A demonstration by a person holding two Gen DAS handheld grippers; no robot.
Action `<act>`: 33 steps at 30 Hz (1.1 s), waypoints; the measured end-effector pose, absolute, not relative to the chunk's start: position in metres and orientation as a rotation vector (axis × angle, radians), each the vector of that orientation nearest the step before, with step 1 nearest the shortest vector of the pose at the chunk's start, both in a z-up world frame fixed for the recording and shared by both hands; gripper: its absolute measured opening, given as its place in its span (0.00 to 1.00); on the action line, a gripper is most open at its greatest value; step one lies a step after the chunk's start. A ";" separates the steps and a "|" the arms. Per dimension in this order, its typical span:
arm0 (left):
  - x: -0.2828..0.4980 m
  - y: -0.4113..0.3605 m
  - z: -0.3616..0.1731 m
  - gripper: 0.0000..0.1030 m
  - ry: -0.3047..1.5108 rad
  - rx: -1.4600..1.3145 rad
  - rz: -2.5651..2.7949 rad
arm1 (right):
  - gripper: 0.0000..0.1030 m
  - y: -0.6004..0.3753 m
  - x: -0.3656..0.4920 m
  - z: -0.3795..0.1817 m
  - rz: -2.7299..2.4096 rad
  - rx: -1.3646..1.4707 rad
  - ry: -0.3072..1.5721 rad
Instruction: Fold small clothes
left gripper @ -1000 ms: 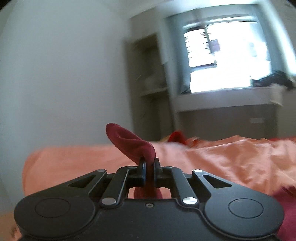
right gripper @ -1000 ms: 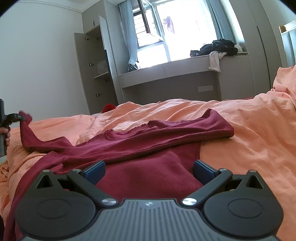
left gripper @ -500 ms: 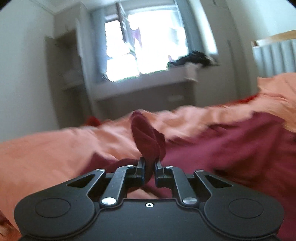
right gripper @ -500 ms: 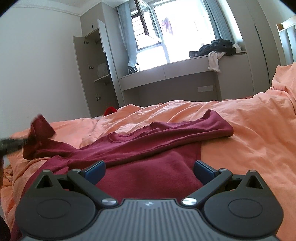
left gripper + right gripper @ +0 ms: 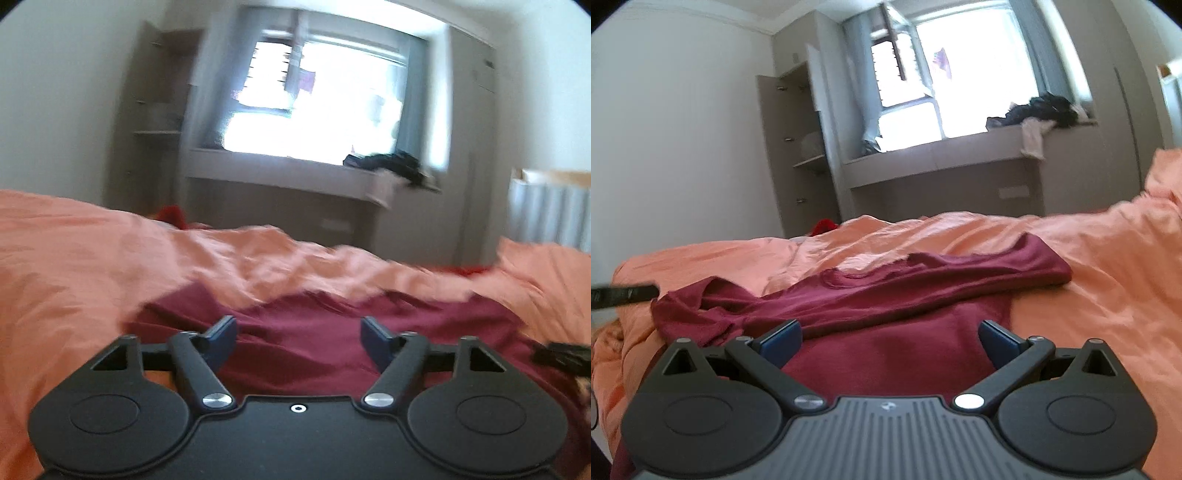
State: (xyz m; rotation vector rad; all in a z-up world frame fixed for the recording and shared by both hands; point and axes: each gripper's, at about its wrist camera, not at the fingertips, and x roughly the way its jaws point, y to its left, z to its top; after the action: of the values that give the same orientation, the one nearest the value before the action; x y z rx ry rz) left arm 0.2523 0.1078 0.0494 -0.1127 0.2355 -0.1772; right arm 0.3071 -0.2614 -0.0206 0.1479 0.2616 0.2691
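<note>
The maroon garment [image 5: 897, 295] lies spread on the orange bedcover [image 5: 1089, 266], and everything else here is placed against it.

At the far left of the right wrist view, a dark bar [image 5: 624, 293] reaches in, its tip just beside the garment's left sleeve end [image 5: 679, 310], which sits crumpled on the cover. From there a long fold of the garment runs rightward and slightly up across the body panel, past the ragged neckline [image 5: 849, 277], ending in a rounded sleeve end [image 5: 1049, 266] on the right.

Nearer the camera than that fold, the right gripper [image 5: 888, 338] hovers low above the garment's flat body panel. Its two blue pads [image 5: 781, 338] stand wide apart with only the cloth lying beneath the gap; nothing is clasped.

In the blurred left wrist view, the left gripper [image 5: 297, 334] also sits over the garment [image 5: 332, 325]. Its jaws are opening, the blue pads [image 5: 221, 338] well apart, and no fabric is pinched between them; the cloth lies loose below. At the right edge a dark object [image 5: 561, 354] shows just above the garment.

Beyond the garment, past the bedcover's far edge, stand an open cabinet [image 5: 798, 147], a bright window [image 5: 960, 74] and a ledge with a pile of dark clothes [image 5: 1041, 110].
</note>
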 end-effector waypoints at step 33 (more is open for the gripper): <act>0.279 0.214 0.059 0.96 0.339 -0.335 0.197 | 0.06 -0.026 0.292 0.027 0.552 -0.731 0.025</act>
State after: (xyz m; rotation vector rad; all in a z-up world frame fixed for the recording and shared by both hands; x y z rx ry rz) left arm 0.2793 0.2136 0.0591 -0.3347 0.3391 0.1966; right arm 0.2921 -0.0257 0.0267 -0.7313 0.0253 0.5519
